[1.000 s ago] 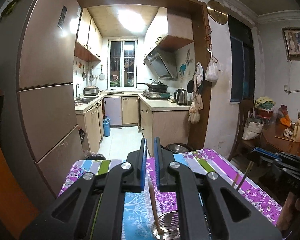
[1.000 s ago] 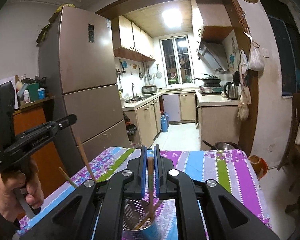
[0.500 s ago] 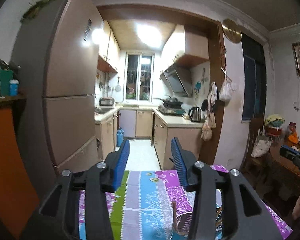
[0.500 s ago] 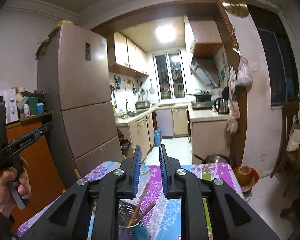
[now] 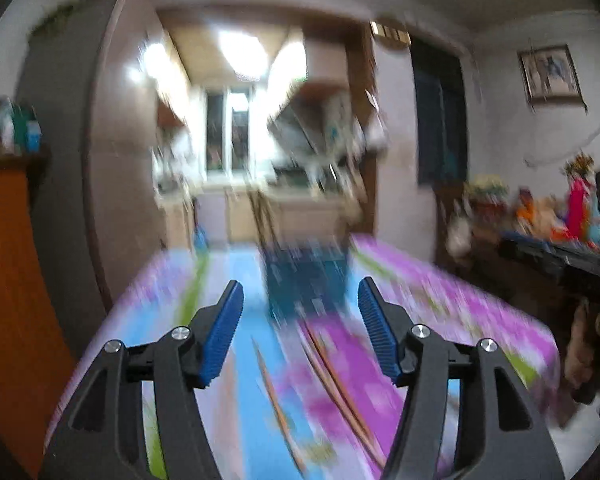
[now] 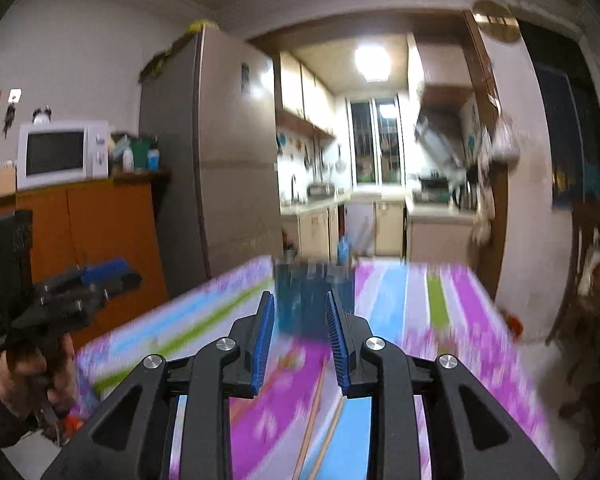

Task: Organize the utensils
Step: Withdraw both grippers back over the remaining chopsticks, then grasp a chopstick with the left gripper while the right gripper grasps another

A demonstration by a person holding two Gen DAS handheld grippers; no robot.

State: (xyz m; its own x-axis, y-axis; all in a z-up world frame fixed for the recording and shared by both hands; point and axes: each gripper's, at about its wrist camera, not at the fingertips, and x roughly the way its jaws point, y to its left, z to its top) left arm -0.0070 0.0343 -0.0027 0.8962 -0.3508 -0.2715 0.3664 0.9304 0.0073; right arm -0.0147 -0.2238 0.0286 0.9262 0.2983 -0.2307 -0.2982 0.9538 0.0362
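Both views are motion-blurred. A blue utensil holder stands on the flowered tablecloth with thin chopsticks sticking up from it. It also shows in the right wrist view. More chopsticks lie flat on the cloth in front of it, also seen in the right wrist view. My left gripper is wide open and empty, short of the holder. My right gripper is open and empty, just before the holder. The left gripper also appears in the right wrist view.
A tall fridge stands beyond the table's far left corner. An orange cabinet with a microwave is at the left. A side table with clutter is at the right. The kitchen doorway lies straight ahead.
Both grippers have opened, letting go of their chopsticks, and pulled back and down from above the holder. The holder now stands ahead of them and loose chopsticks on the cloth have come into view.
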